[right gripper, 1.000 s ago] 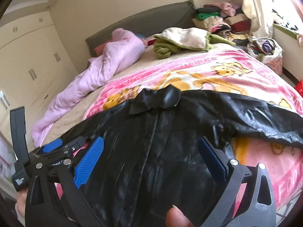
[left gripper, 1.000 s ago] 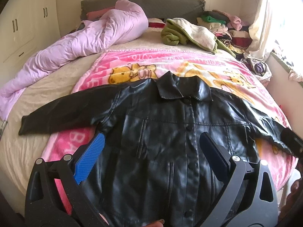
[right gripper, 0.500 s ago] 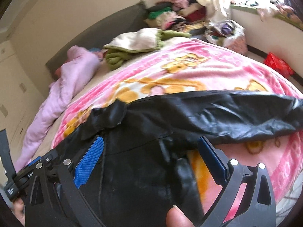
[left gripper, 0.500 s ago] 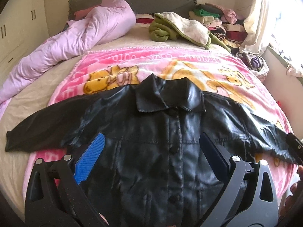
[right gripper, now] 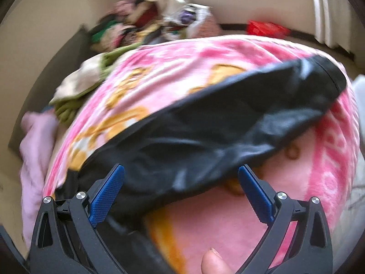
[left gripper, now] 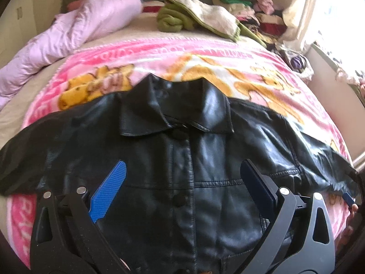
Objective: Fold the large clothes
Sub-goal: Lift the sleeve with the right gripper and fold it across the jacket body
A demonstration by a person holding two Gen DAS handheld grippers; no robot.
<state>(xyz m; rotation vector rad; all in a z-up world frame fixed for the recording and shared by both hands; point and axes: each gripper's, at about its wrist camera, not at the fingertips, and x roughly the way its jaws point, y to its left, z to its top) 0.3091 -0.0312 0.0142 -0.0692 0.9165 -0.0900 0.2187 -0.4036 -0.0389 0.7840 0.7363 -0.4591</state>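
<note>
A black leather jacket [left gripper: 182, 164] lies face up, buttoned, spread on a pink cartoon-print blanket [left gripper: 205, 57] on a bed.

Left wrist view: the left gripper [left gripper: 182, 180] hovers over the jacket's chest w/ its jaws wide apart, holding nothing. The button placket runs straight up between the two fingers. The collar sits just ahead of the tips; the blue-padded left finger [left gripper: 107, 194] is over one front panel, the dark right finger [left gripper: 255, 189] over the other. Sleeves stretch out to both sides, past each finger. At the far right edge, beyond the right finger, a bit of the other gripper's blue pad shows near the sleeve end.

Right wrist view (blurred by motion): the right gripper [right gripper: 181, 189] also has its jaws apart & grips nothing. The jacket's sleeve [right gripper: 228, 118] runs diagonally ahead of it, from beside the left finger up to the cuff at far right. Bare blanket fills the space between and below the fingers; a fingertip of the person's hand [right gripper: 214, 262] shows at the bottom edge.

Ahead of the left gripper, well beyond the collar: a lilac duvet [left gripper: 68, 29] bunched at upper left, a green-and-cream garment [left gripper: 200, 18] at centre top, & a heap of mixed clothes [left gripper: 251, 6] to the upper right near a bright window. Nothing lies on the jacket itself.
</note>
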